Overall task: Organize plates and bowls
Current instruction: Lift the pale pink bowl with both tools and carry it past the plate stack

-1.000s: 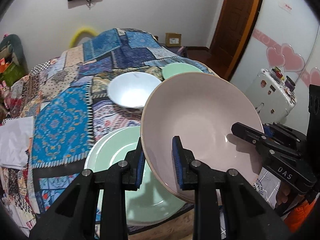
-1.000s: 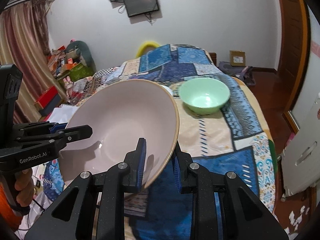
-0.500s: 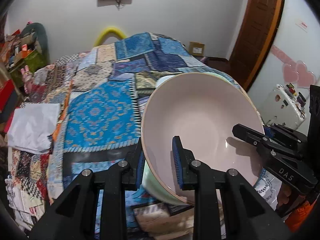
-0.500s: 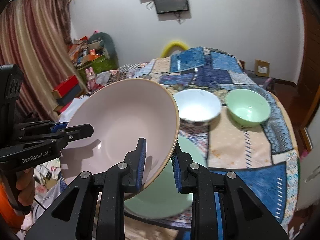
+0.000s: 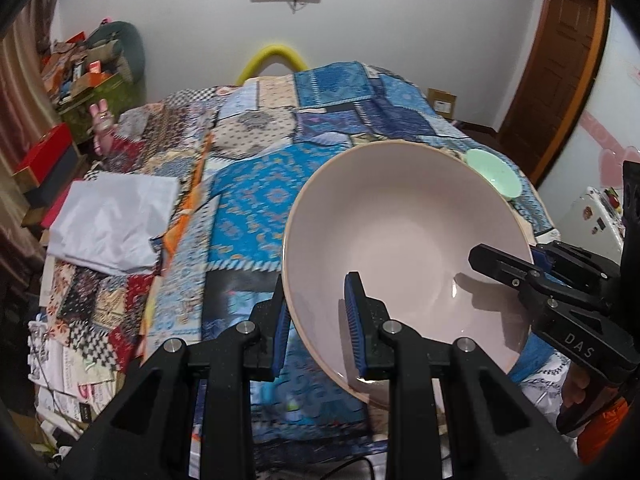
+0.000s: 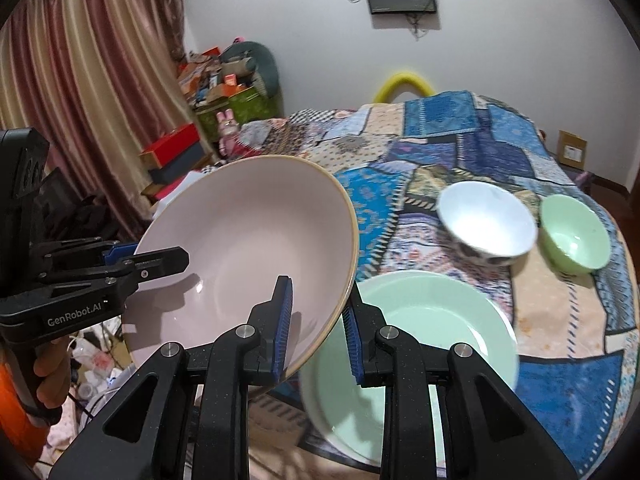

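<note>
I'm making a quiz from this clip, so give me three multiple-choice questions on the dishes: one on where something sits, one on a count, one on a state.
1. Where is the green plate in the right wrist view?
A. on the patchwork cloth, below and right of the lifted pink bowl
B. stacked inside the white bowl
C. leaning on the wall

2. How many small bowls stand on the cloth beyond the plate?
A. none
B. two
C. four

3. How is the pink bowl held?
A. flat on the cloth
B. upside down on the plate
C. tilted in the air, with tongs on opposite rims

Answers: 1 A, the plate lies on the cloth beside the bowl's lower edge. 2 B, a white bowl and a green bowl. 3 C, the left tongs and right tongs each straddle its rim.
</note>
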### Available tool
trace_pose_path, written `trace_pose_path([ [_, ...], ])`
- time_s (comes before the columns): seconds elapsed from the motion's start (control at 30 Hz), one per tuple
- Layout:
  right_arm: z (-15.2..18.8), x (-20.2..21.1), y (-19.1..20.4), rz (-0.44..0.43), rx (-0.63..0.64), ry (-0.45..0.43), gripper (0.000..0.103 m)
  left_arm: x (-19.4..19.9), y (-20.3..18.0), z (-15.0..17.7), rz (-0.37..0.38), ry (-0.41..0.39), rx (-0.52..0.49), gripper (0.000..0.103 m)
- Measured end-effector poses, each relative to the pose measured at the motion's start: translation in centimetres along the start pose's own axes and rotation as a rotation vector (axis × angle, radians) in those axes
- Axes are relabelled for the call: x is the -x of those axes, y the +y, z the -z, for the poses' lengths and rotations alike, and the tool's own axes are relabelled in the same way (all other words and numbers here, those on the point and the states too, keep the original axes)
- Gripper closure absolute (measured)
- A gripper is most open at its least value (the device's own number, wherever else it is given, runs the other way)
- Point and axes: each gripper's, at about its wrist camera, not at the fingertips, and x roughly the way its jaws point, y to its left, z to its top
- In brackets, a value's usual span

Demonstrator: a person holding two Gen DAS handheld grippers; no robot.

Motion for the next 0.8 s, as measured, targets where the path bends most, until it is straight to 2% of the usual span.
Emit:
trace_pose_path([
  [0.37, 0.1, -4.4, 2.7, -0.054, 0.031, 0.083, 0.081, -1.3, 5.2, 1.8, -0.066, 0.053, 0.057, 0.077],
  [0.8, 1.1, -8.8, 2.4, -0.049, 0.019, 0.194, 0.081, -6.3, 7.8, 3.7, -0.050, 0.170, 0.091, 0.077],
])
